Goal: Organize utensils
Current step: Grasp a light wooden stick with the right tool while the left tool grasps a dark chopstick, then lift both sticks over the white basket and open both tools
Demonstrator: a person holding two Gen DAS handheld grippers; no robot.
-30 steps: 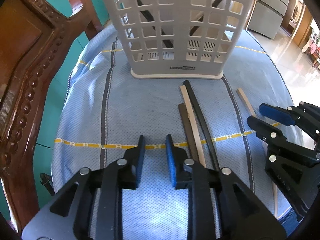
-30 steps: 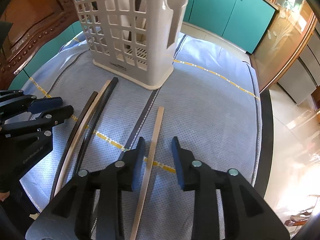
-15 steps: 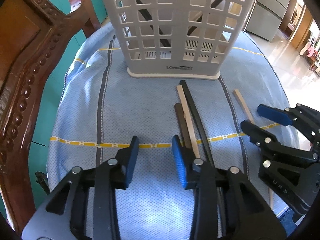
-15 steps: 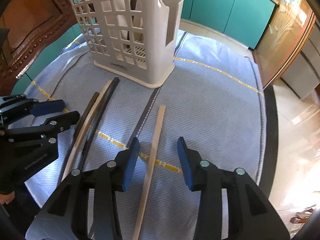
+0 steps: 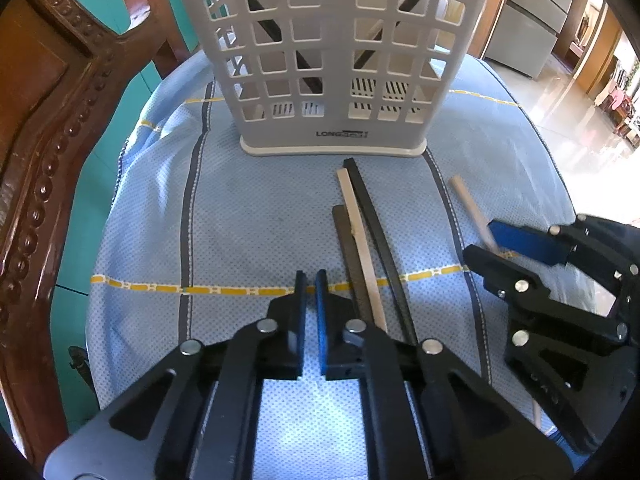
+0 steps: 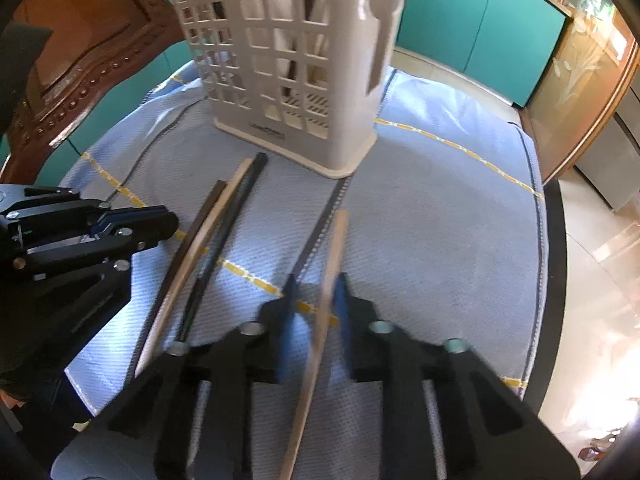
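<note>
The right gripper (image 6: 314,300) is pinching a pale stick (image 6: 334,256), its jaws having just been closing onto it. The stick is running from the bottom of the right wrist frame up toward the basket (image 6: 288,60), its far end lifting off the cloth (image 6: 440,208).

The left gripper (image 5: 310,284) has just been closing too, with nothing between its nearly touching jaws. Just to its right three more sticks are lying side by side: a dark one (image 5: 348,248), a pale one (image 5: 358,232) and a black one (image 5: 376,224), all pointing lengthwise at the basket's base.

The basket is standing upright at the top centre, holding several sticks leaning inside. Its base is reading "LONG", the rest being unclear.
</note>
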